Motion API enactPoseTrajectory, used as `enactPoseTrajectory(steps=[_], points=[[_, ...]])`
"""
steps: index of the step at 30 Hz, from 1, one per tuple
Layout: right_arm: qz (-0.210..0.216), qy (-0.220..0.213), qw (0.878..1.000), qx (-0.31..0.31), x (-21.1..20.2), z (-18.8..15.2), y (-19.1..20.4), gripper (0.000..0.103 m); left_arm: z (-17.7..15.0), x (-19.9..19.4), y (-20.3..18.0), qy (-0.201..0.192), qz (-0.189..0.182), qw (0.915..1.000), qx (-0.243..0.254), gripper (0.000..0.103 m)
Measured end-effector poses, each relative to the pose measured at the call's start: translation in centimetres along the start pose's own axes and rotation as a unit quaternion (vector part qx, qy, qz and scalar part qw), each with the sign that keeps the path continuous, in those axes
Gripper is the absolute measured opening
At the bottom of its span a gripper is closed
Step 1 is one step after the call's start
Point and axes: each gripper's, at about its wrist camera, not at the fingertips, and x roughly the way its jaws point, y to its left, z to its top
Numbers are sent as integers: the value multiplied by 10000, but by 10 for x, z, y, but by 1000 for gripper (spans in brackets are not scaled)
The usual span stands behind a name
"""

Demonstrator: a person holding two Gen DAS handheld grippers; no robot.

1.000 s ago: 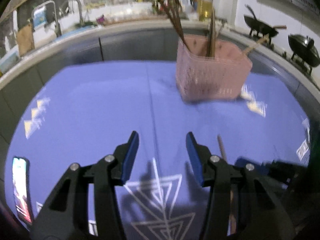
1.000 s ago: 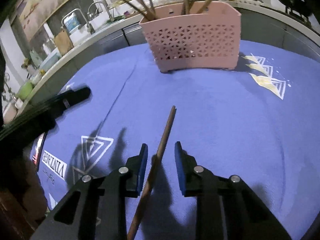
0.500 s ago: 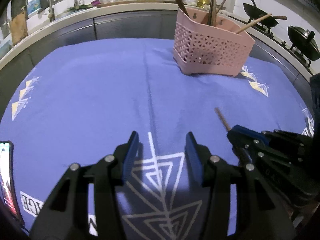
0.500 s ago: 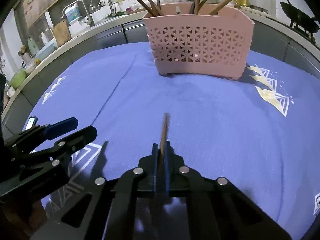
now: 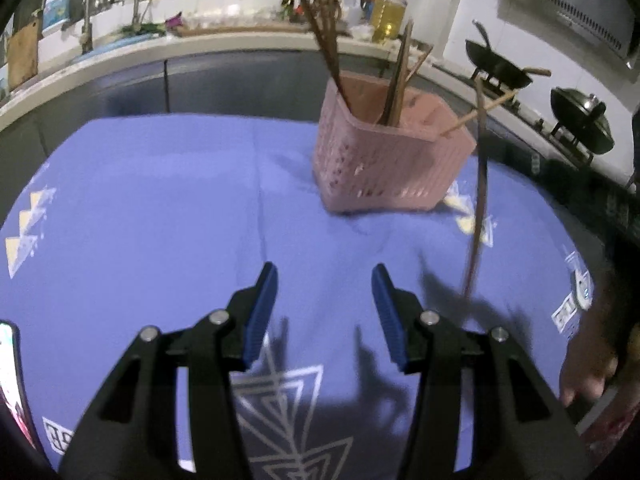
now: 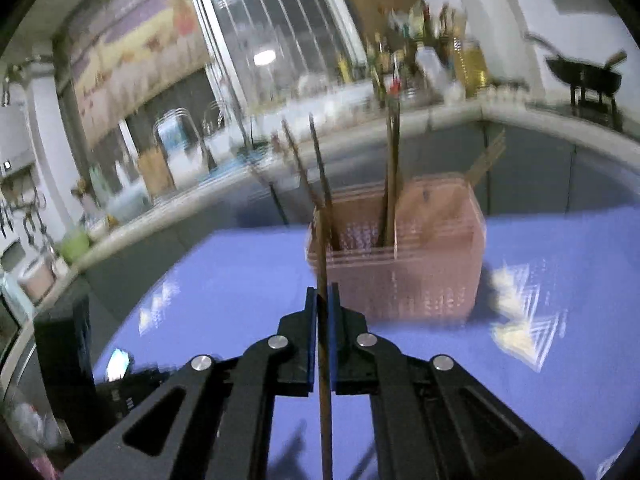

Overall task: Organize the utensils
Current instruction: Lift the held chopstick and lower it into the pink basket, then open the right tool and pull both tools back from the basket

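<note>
A pink perforated basket stands on the blue cloth and holds several brown chopsticks; it also shows, blurred, in the right wrist view. My right gripper is shut on one brown chopstick and holds it upright in the air in front of the basket. That chopstick shows in the left wrist view, standing to the right of the basket. My left gripper is open and empty, low over the cloth.
The blue cloth covers the table. A phone lies at its left edge. A counter with a sink runs behind, and woks sit on a stove at the right.
My right gripper closed on the chopstick, lifted it off the cloth and tipped it upright toward the basket. My left gripper stayed open and shifted a little.
</note>
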Motion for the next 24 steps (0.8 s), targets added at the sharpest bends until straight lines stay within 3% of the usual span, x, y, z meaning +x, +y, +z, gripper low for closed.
enactPoseTrajectory(steps=[6, 15, 19, 24], points=[[122, -869, 9960, -177, -11, 66, 11, 5, 31, -21, 2, -440, 10, 9990, -4, 47], [-72, -1328, 9891, -629, -2, 146, 19, 4, 49, -32, 32, -732, 86, 9966, -374, 53], [-224, -1273, 9891, -705, 14, 151, 15, 0, 49, -22, 43, -639, 77, 9968, -479, 53], [-356, -1052, 9916, -660, 36, 123, 2, 0, 42, -8, 50, -458, 79, 9974, -558, 53]])
